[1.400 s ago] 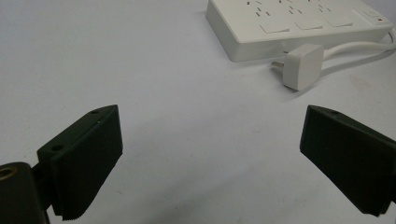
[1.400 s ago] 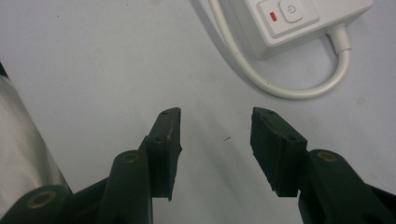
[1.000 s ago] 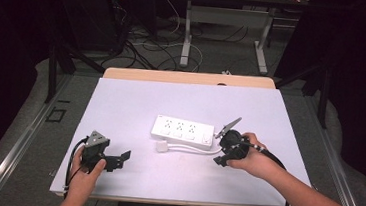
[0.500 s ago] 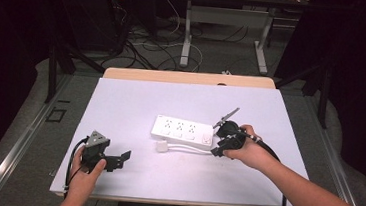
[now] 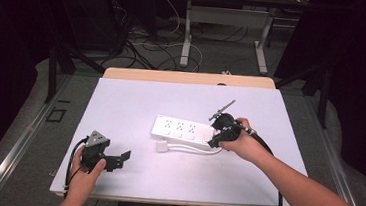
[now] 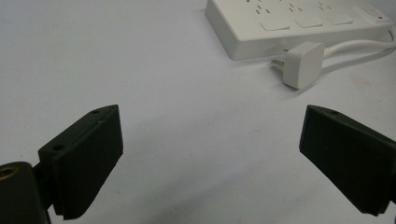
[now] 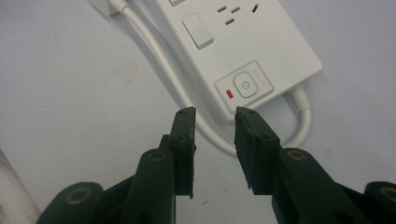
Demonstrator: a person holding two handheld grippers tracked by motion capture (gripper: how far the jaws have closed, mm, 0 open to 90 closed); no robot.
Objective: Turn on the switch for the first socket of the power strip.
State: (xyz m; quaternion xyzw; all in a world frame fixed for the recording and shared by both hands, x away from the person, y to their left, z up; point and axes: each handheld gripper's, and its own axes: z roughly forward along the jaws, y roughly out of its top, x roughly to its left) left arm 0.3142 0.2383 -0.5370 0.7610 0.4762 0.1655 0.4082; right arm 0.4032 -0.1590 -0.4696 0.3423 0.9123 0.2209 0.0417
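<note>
A white power strip (image 5: 183, 131) lies in the middle of the white table (image 5: 136, 99), its switch end toward my right hand. Its white cable (image 7: 159, 65) loops along the near side to a loose white plug (image 5: 162, 146). My right gripper (image 5: 214, 140) points down at the switch end. In the right gripper view its jaws (image 7: 215, 116) stand a little apart over the cable loop, just short of the power button (image 7: 246, 85) and red light (image 7: 229, 94). My left gripper (image 5: 119, 160) rests wide open near the front left edge, aimed at the plug (image 6: 303, 63) and strip (image 6: 299, 23).
A wooden tabletop edge (image 5: 188, 77) sits behind the white table. Beyond it are metal desk legs (image 5: 187, 38) and loose cables (image 5: 146, 44) on the floor. Bare table surface (image 6: 154, 70) lies between my left gripper and the strip.
My right gripper has moved left and forward, from beside the strip to over its switch end. The left gripper has stayed still.
</note>
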